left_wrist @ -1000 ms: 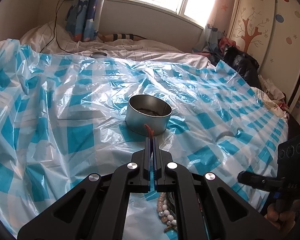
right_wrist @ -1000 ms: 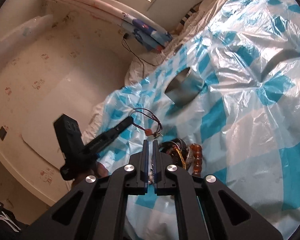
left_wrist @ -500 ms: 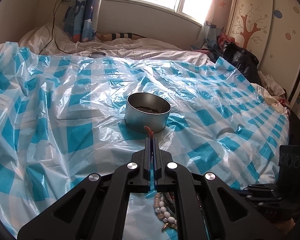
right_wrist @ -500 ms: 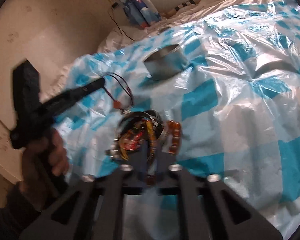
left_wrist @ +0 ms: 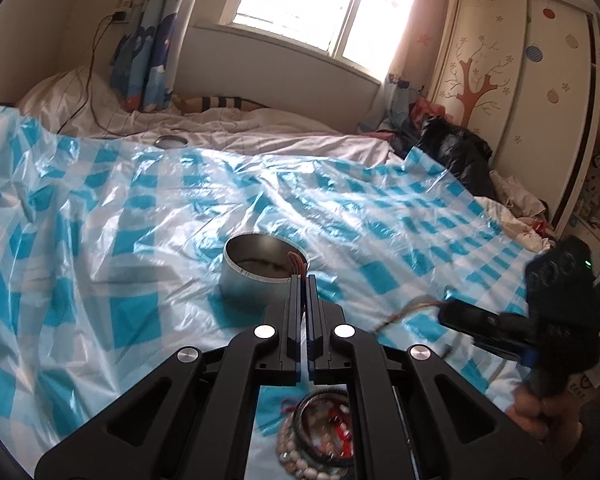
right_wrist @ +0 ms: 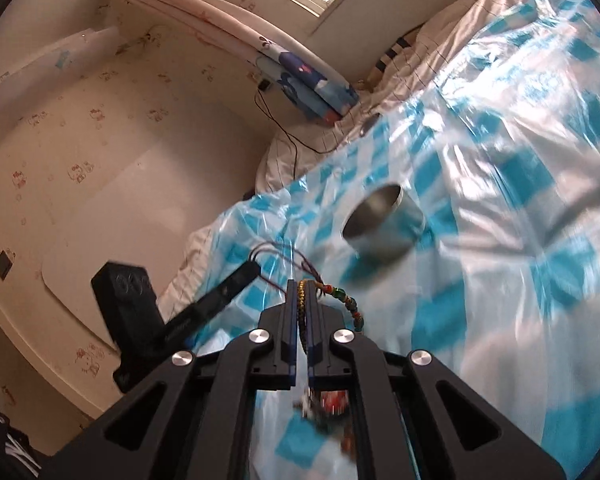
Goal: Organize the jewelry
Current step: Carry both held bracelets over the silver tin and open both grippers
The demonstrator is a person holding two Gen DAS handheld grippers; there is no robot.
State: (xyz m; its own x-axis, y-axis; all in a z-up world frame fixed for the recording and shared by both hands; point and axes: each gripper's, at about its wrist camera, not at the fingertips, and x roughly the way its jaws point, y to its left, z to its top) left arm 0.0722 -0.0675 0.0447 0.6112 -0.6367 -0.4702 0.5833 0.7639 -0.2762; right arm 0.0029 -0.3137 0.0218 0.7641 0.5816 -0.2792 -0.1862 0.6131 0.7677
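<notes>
1. Up front, the left gripper (left_wrist: 304, 280) is clamped on a red cord (left_wrist: 296, 262), whose loop sticks out past the fingertips over the near rim of the tin (left_wrist: 260, 280).
2. That tin stands open on the blue-checked sheet (left_wrist: 140, 216), with something dark inside that cannot be made out.
3. Meanwhile, the right gripper (right_wrist: 301, 286) is pinched tight on a bead bracelet (right_wrist: 350, 304), whose coloured beads hang off to the right of the fingertips, clear of the sheet.
4. Below the left gripper, a pile of bracelets (left_wrist: 316, 440) lies on the sheet.
5. Far back, a lid (left_wrist: 171, 142) rests on the white bedding (left_wrist: 260, 132) near the window (left_wrist: 320, 8).
</notes>
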